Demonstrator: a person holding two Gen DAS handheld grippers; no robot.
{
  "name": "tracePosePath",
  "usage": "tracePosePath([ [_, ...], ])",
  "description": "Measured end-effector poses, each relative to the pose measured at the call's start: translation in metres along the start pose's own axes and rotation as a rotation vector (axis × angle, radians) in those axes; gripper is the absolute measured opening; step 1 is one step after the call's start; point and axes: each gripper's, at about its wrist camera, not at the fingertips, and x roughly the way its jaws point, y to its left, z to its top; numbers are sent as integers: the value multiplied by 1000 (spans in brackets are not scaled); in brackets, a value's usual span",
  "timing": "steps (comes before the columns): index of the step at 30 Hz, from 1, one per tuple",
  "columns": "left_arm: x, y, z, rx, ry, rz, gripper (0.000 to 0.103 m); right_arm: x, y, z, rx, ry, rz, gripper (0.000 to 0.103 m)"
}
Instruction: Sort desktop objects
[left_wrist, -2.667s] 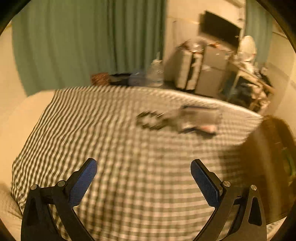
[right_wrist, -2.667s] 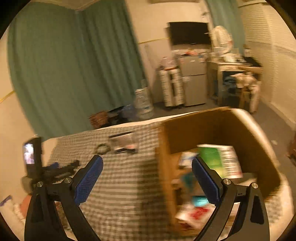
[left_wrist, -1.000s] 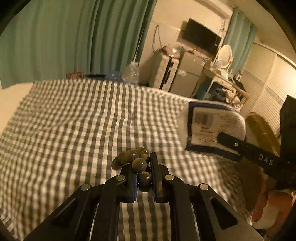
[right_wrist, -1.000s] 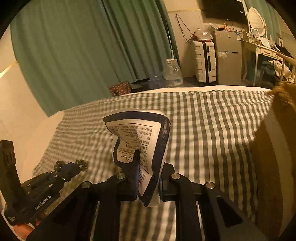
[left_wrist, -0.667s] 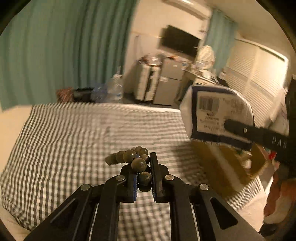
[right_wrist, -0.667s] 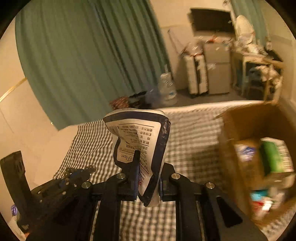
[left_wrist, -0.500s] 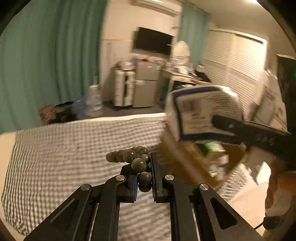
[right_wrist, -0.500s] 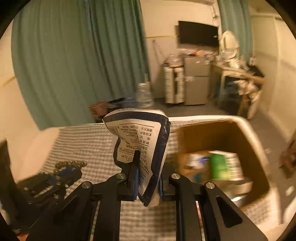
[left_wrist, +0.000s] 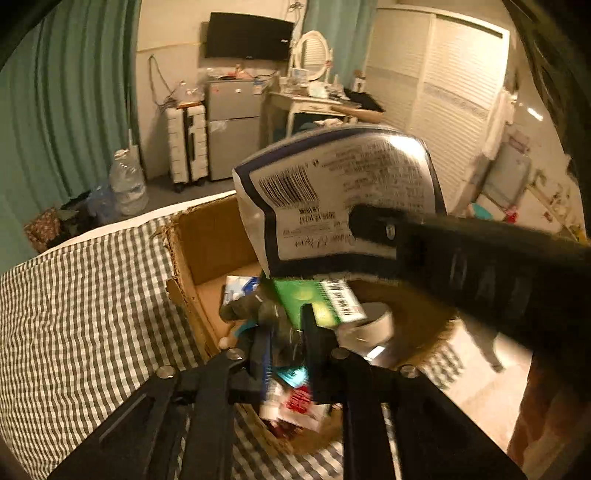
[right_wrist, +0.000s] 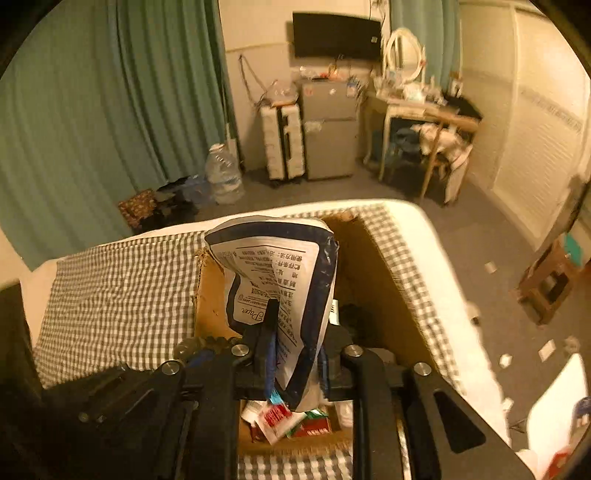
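Observation:
My left gripper (left_wrist: 284, 328) is shut on a string of dark beads (left_wrist: 251, 308) and holds it over the open cardboard box (left_wrist: 207, 236). My right gripper (right_wrist: 295, 332) is shut on a white packet with a dark blue border (right_wrist: 280, 280), also held above the box (right_wrist: 373, 266). In the left wrist view the packet (left_wrist: 340, 192) and the right gripper's finger (left_wrist: 461, 258) cross the upper right. In the right wrist view the beads (right_wrist: 203, 343) and the left gripper show at lower left.
The box holds a green packet (left_wrist: 314, 295), a tape roll (left_wrist: 373, 325) and red-and-white packets (right_wrist: 280, 417). It stands on a grey-checked cloth (left_wrist: 81, 314) at the surface's right end. Beyond are curtains, a water bottle (right_wrist: 223, 173) and a dresser.
Both grippers have swung right from the checked cloth to above the cardboard box, still holding the beads and the packet. The box's contents are now right below them.

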Motion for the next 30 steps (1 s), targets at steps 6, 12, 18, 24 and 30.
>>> tracePosePath([
  [6,-12,33,-17,-63,-35,54,94,24,-13,14,23,21,-14,91],
  [12,-82,49,-44,-106,-157,255,103,-14,-15,-4,26,-68,-29,91],
  [18,-140,67,-82,-188,-239,408,103,-78,0,-58,-73,-155,5,103],
  [24,-151,80,-134,-237,-191,471,103,-80,37,-136,-193,-184,47,103],
  [30,-150,82,-164,-255,-194,523,103,-44,53,-171,-266,-142,35,103],
])
